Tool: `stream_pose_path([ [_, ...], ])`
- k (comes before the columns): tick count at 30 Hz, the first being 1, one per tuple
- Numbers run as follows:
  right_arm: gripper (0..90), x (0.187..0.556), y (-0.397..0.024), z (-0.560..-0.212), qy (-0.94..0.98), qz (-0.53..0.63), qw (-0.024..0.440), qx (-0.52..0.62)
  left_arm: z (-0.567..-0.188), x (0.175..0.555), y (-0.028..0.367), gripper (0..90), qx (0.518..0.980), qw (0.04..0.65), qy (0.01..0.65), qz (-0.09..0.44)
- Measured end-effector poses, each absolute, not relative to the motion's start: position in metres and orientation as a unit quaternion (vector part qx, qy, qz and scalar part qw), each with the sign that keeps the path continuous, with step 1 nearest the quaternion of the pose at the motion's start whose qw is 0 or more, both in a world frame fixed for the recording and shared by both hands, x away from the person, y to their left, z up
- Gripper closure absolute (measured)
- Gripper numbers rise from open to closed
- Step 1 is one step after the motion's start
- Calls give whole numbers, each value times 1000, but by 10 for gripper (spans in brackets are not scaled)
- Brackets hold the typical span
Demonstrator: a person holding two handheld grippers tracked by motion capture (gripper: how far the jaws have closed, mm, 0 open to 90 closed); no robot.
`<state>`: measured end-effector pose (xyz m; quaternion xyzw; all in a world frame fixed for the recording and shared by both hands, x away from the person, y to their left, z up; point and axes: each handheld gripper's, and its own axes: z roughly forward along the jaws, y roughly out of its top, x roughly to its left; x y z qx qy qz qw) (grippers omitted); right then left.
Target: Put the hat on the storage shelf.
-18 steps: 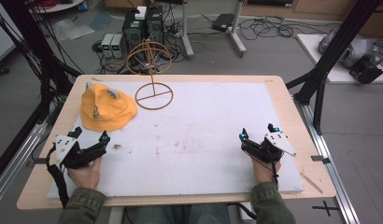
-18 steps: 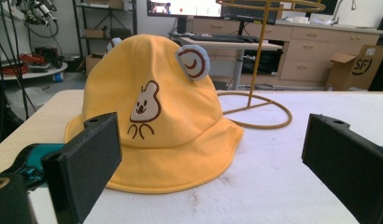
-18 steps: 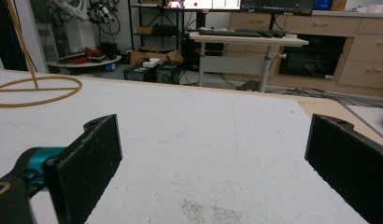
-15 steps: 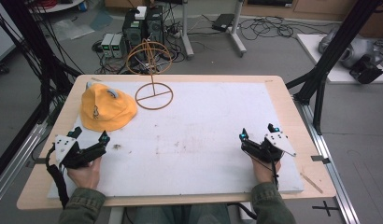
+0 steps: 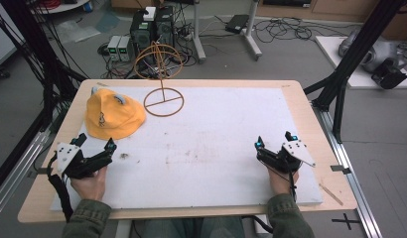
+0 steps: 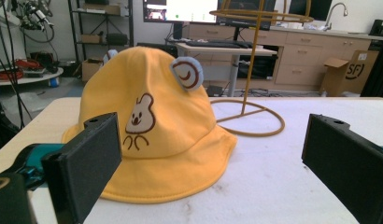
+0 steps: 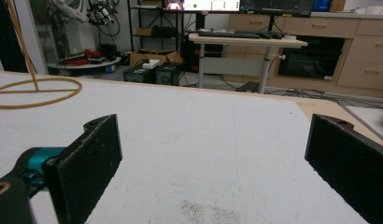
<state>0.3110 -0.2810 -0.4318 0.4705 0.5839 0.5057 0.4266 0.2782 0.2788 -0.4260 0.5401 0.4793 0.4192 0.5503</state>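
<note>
Currently, table (image 5: 231, 163): white top, wooden rim.
Hat (image 5: 112, 115): yellow bucket hat, lying brim-down near far left corner.
Wire stand (image 5: 162, 94): beside hat, at far edge.
Left tongs (image 5: 96, 145): spread wide, empty, near left edge, facing hat.
Right tongs (image 5: 275, 140): spread wide, empty, near right edge.

Hat (image 6: 147, 135) soft matt yellow cloth; stand (image 5: 163, 94) thin metal wire; table (image 5: 231, 144) white, matt, scuffed.

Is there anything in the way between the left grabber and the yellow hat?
No. The left gripper is open, and between it and the yellow hat lies bare white table.
</note>
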Motion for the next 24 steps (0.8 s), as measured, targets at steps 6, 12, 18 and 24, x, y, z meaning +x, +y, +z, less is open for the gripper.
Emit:
stream_pose_path([
  [6, 35, 312, -283, -432, 584, 504, 426, 473, -408, 280, 274, 53, 554, 540, 464, 432],
  [12, 35, 312, -282, -432, 585, 503, 424, 474, -392, 291, 284, 53, 551, 540, 481, 416],
  [18, 35, 312, -283, -432, 584, 504, 424, 474, -384, 326, 293, 53, 563, 509, 514, 401],
  [24, 34, 312, -282, -433, 584, 505, 420, 478, -375, 365, 297, 53, 585, 475, 532, 385],
])
